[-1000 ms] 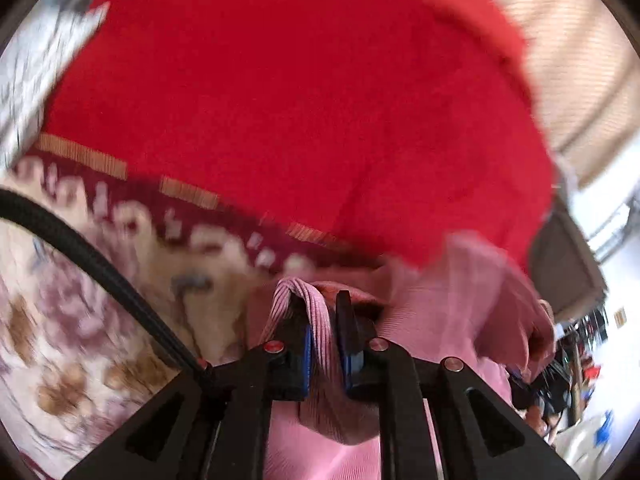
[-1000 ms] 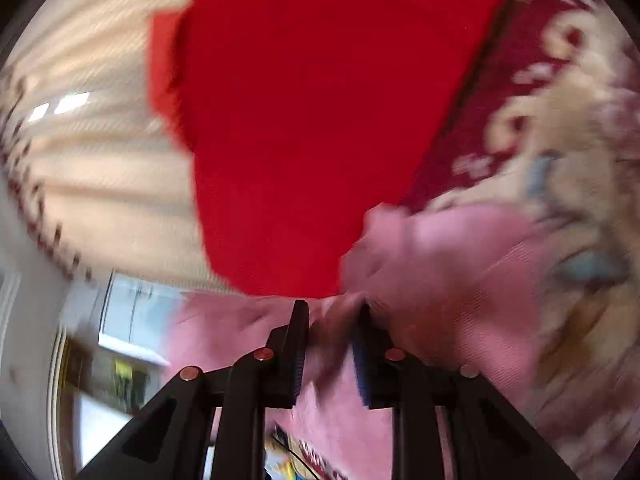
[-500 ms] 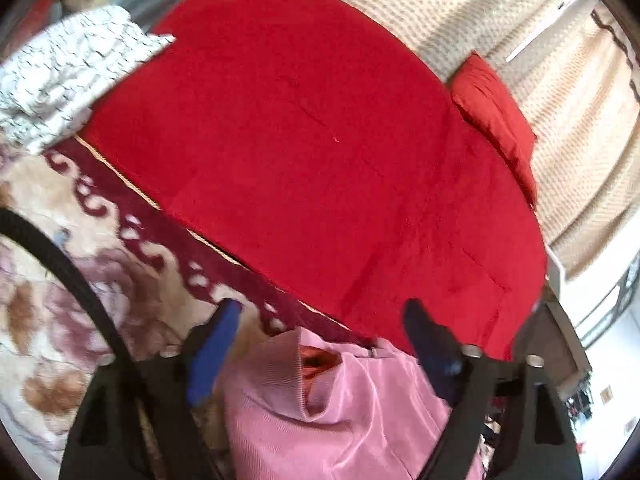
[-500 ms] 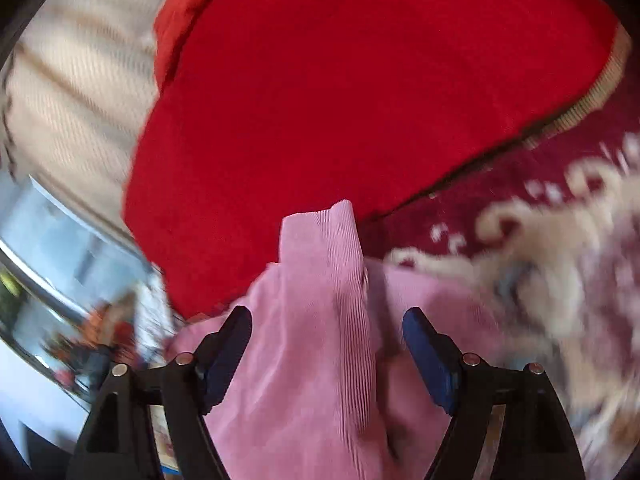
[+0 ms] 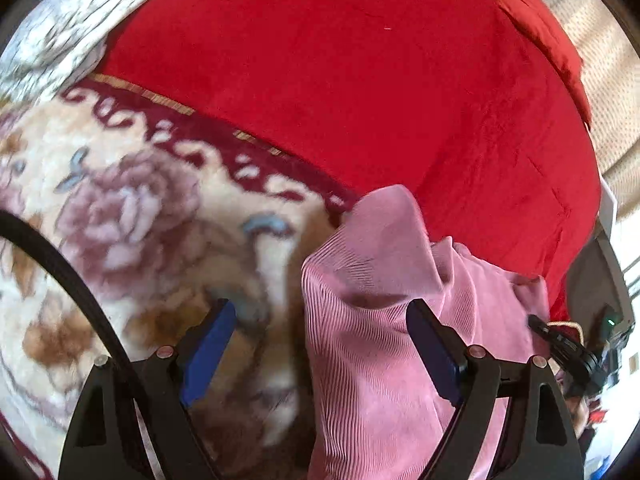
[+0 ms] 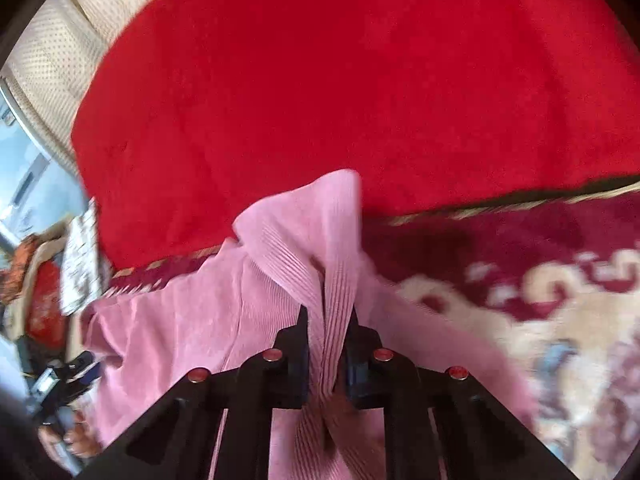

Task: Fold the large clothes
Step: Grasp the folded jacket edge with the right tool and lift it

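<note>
1. A plain red plush blanket [image 5: 360, 80] covers the far part of the bed.
2. A cream floral fleece blanket [image 5: 140, 220] lies nearer.
3. The ribbed pink garment [image 6: 192, 328] is bunched on the floral blanket, at the red edge.
4. The right gripper [image 6: 326, 332] has its jaws clamped on a ribbed fold of the garment.
5. The left gripper [image 5: 320, 328] has its jaws wide apart, holding nothing, with the garment between them.

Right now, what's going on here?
A person with two handheld claws is folding a pink garment on a floral blanket, beside a red blanket. The right claw is shut on a ribbed edge of the garment. The left claw is open, its jaws wide either side of another ribbed edge, gripping nothing. A white patterned cloth lies at the far corner.
</note>
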Motion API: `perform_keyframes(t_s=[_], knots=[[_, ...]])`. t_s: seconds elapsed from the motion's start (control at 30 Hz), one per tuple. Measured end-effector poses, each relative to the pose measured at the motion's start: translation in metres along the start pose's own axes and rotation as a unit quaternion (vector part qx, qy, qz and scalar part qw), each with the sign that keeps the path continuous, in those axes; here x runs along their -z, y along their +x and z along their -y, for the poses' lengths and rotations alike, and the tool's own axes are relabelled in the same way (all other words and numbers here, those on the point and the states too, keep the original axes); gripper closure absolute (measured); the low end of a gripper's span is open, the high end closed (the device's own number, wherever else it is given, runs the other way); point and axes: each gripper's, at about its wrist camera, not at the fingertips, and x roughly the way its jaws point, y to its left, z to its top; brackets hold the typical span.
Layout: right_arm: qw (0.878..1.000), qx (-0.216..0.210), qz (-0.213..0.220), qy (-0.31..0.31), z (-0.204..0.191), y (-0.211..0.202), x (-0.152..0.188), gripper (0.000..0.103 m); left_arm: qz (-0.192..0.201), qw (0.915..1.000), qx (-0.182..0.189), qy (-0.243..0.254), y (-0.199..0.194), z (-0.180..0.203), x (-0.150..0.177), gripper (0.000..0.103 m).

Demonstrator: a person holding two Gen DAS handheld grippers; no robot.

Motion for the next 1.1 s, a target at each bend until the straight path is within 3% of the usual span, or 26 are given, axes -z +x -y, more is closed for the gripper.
perform_keyframes(t_s=[0.1,0.2,0.33,0.4,0.5,0.53,0.57,0.6,0.63,0.7,0.77,0.8,0.83,0.9,1.0,1.07,1.1], knots=[[0.997,0.052,0.051,-0.013,0.002,-0.025,0.018,0.090,0.005,0.9996,-0.006,0.027,0.010,0.020,-0.012,0.016],[0.993,0.090,0.070,0.008,0.016,-0.030,0.035,0.090,0.005,0.9985,-0.018,0.051,0.024,0.039,-0.025,0.016],[0.992,0.071,0.016,0.103,0.058,0.000,0.041,0.089,-0.034,0.9923,-0.103,0.061,0.062,0.037,-0.035,0.016],[0.991,0.042,0.019,0.126,0.067,-0.006,0.041,0.084,-0.041,0.9929,-0.107,0.035,0.064,0.025,-0.031,0.016],[0.987,0.005,0.015,0.159,0.081,-0.031,0.045,0.072,-0.015,0.9966,-0.081,-0.005,0.036,0.006,-0.015,0.016],[0.986,-0.005,0.020,0.165,0.085,-0.040,0.047,0.059,0.002,0.9973,-0.073,-0.008,0.022,0.003,-0.009,0.016],[0.986,-0.008,0.026,0.167,0.090,-0.051,0.049,0.029,0.025,0.9974,-0.067,-0.003,0.002,0.001,-0.002,0.016],[0.985,-0.011,0.036,0.167,0.092,-0.064,0.053,0.019,0.035,0.9971,-0.067,0.004,-0.009,0.002,0.003,0.016],[0.985,-0.019,0.056,0.163,0.091,-0.080,0.058,0.016,0.044,0.9967,-0.064,0.021,-0.025,0.005,0.011,0.016],[0.985,-0.041,0.096,0.135,0.082,-0.111,0.069,0.016,0.050,0.9961,-0.055,0.048,-0.045,0.012,0.023,0.016],[0.988,-0.053,0.106,0.104,0.065,-0.125,0.076,0.020,0.052,0.9947,-0.046,0.076,-0.058,0.023,0.037,0.016],[0.988,-0.069,0.105,0.085,0.056,-0.132,0.083,0.023,0.053,0.9932,-0.047,0.092,-0.062,0.028,0.045,0.016],[0.989,-0.076,0.101,0.072,0.043,-0.130,0.087,0.033,0.053,0.9917,-0.054,0.104,-0.062,0.033,0.050,0.016],[0.992,-0.084,0.076,0.046,0.027,-0.125,0.098,0.044,0.042,0.9870,-0.095,0.123,-0.055,0.041,0.063,0.016],[0.997,-0.069,0.011,0.038,0.013,-0.095,0.122,0.051,-0.027,0.9779,-0.168,0.122,-0.020,0.028,0.072,0.015],[0.997,-0.051,-0.035,0.053,0.024,-0.071,0.135,0.067,-0.058,0.9780,-0.172,0.103,-0.009,0.016,0.077,0.014],[0.996,-0.054,-0.022,0.063,0.030,-0.070,0.140,0.070,-0.053,0.9795,-0.168,0.097,-0.011,0.013,0.076,0.014]])
